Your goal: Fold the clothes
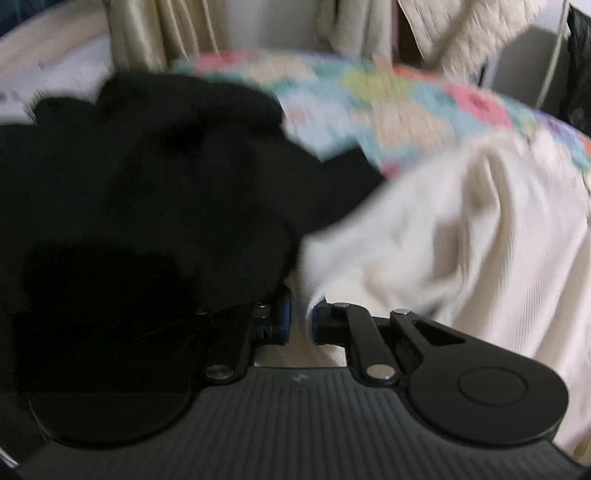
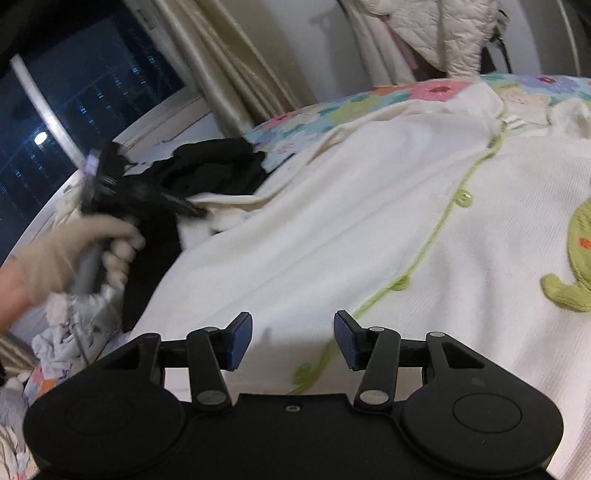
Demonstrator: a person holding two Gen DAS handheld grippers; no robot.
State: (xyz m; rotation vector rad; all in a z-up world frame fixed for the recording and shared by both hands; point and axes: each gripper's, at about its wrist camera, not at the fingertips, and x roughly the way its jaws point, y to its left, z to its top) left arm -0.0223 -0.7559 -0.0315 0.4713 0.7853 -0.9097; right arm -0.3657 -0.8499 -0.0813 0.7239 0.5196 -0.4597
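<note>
Cream ribbed knit garment with lime-green stitched trim, green buttons and a green appliqué shape [image 2: 369, 229] lies spread over the bed, covering most of the right wrist view. Its left edge is bunched into folds, and the fabric there meets the tips of the left tongs [image 2: 192, 210].

Left wrist view: motion-blurred. The left tongs [image 1: 301, 325] show blue-padded tips set close together, with only a narrow gap. Cream fabric [image 1: 424, 229] sits in that gap and rises up and to the right from it. The tongs appear closed on this edge of the garment. A black crumpled cloth [image 1: 147, 184] fills the left half of this view and hides the left finger's outer side.

Right wrist view: the right tongs [image 2: 293, 341] stand wide apart, blue pads facing each other, nothing between them. They hover just above the cream garment, near the green trim line.

A gloved hand [image 2: 74, 251] grips the handle of the left tool at the left edge of the frame. The black cloth [image 2: 214, 162] lies beside the garment's far-left corner, touching it.

The multicoloured floral bedspread [image 2: 306, 110] shows beyond both cloths. Beige satin curtains [image 2: 221, 66] hang behind, next to a dark window [image 2: 74, 92]. A quilted cream jacket [image 2: 443, 33] hangs at upper right.
</note>
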